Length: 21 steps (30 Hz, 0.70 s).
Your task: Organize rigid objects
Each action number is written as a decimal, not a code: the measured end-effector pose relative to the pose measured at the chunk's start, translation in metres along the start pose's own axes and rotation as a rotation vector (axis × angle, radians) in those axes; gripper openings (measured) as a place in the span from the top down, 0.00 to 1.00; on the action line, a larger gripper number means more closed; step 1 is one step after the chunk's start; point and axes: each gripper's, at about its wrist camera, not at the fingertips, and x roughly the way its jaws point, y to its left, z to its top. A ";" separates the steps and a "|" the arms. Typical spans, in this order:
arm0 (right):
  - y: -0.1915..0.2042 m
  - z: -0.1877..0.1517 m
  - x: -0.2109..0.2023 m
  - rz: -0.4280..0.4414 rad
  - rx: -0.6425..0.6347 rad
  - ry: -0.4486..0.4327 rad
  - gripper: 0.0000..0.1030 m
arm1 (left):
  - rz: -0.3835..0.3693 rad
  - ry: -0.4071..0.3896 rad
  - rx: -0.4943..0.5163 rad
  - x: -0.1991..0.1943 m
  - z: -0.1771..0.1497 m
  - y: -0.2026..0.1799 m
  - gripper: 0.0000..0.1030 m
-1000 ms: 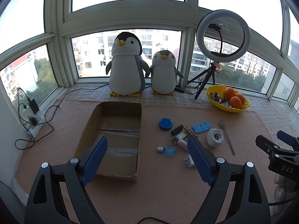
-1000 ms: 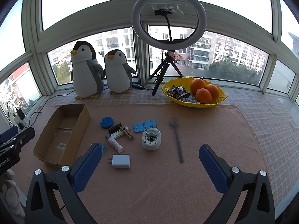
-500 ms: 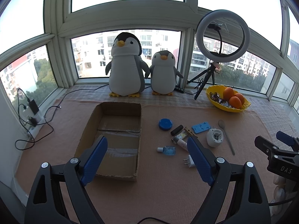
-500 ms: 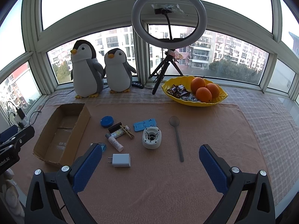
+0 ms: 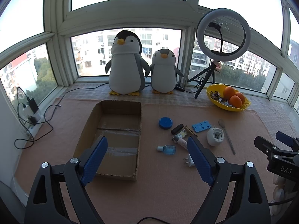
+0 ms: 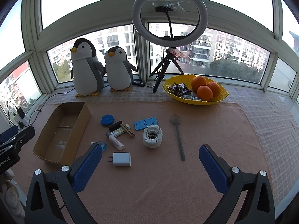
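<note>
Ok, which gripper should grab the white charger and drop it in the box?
Probably the right gripper: it is open and the charger lies just ahead of its fingers. The left gripper, also open, hangs nearer the cardboard box, and its right finger partly hides the charger.

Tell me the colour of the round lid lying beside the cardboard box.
Blue. The round lid shows best in the right wrist view, right of the cardboard box.
</note>
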 end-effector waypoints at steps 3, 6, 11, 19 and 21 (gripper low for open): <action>0.001 -0.001 0.002 0.000 0.001 0.005 0.01 | 0.001 0.004 -0.001 0.002 0.000 0.001 0.15; 0.001 0.001 0.003 0.000 0.001 0.009 0.01 | 0.000 0.007 -0.001 0.004 0.000 0.002 0.15; -0.002 0.001 0.008 -0.005 0.006 0.018 0.01 | 0.002 0.016 -0.001 0.008 -0.002 0.006 0.15; -0.011 0.000 0.016 -0.019 0.015 0.021 0.01 | 0.046 0.045 -0.042 0.025 -0.004 0.033 0.15; -0.015 0.001 0.019 -0.032 0.016 0.023 0.01 | 0.084 0.052 -0.058 0.030 -0.004 0.046 0.15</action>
